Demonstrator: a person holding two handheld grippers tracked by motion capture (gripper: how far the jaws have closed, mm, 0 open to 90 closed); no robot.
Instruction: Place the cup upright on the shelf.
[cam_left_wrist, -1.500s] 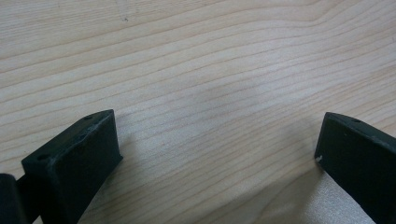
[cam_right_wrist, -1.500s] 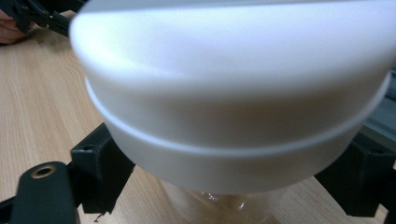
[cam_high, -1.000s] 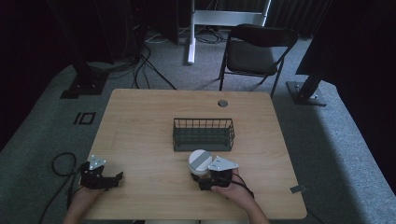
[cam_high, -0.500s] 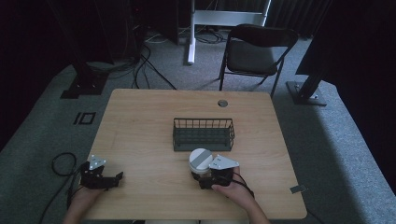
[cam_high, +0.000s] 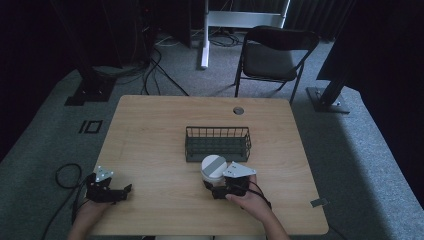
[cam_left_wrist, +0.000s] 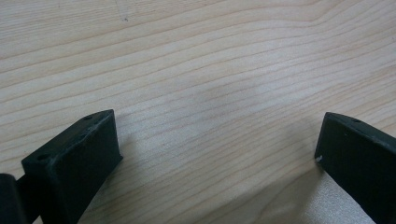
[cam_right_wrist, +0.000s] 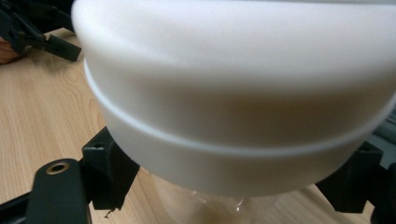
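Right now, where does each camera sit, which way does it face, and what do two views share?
High view: above the person's side, facing forward and down on the table, basket and jar; both hands and tools show.
Left gripper view: on the left tool, facing bare tabletop between its wide-apart jaws.
Right gripper view: on the right tool, close behind the jar's white lid.
Shared: the jar shows in the high and right gripper views.
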